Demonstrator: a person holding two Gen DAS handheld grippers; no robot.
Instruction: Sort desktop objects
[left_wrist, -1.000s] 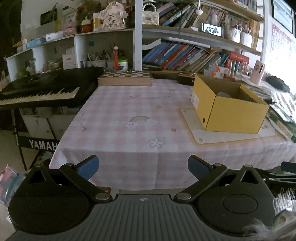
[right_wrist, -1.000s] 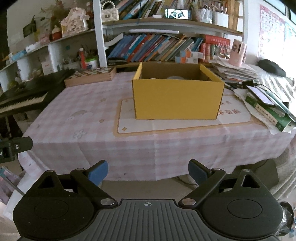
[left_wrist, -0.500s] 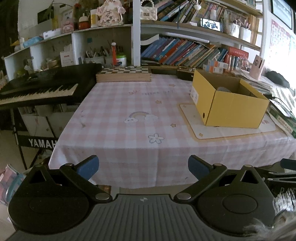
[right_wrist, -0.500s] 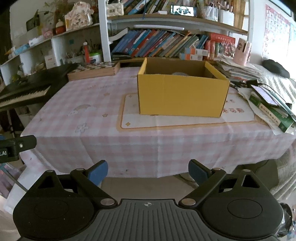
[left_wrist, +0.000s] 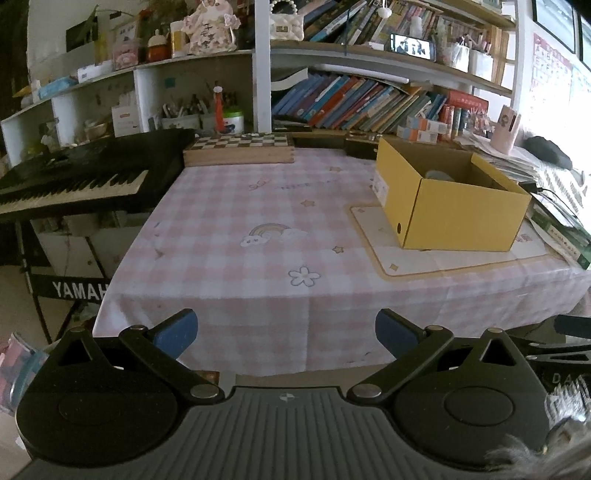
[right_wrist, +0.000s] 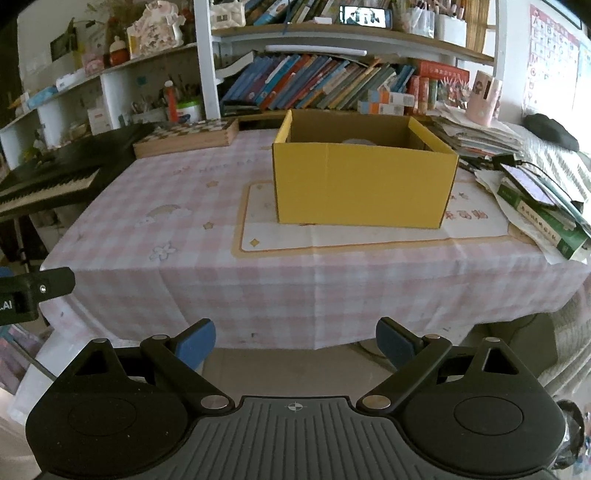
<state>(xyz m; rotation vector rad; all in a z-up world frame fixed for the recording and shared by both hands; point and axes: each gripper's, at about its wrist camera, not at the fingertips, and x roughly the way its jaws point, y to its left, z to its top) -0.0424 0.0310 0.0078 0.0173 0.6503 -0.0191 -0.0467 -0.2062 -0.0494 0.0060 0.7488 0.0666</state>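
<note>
Both views have pulled back from the table since a second ago: the near hem of the cloth sits higher in each frame and more floor shows beneath it. Nothing on the table has shifted.

The table (left_wrist: 236, 206) fills the middle, draped in a pink checked tablecloth (right_wrist: 177, 236) with a rainbow and flower print. To the left, a black Yamaha keyboard (left_wrist: 81, 173) stands beside it. Behind, a shelf of leaning books (right_wrist: 317, 85) runs along the wall.

On the right half of the table, the yellow cardboard box (right_wrist: 364, 188) stands upright and open on a cream mat (left_wrist: 443, 254). Something pale grey lies inside, too hidden to identify. At the far edge, a wooden chessboard box (left_wrist: 238, 149) lies flat, well apart from the yellow one. A green book (right_wrist: 543, 221) rests near the right edge.

The left gripper (left_wrist: 286, 330) hangs off the front of the table, fingers spread wide, holding nothing. The right gripper (right_wrist: 295, 341) is likewise spread and empty, facing the box from below the table's edge.
</note>
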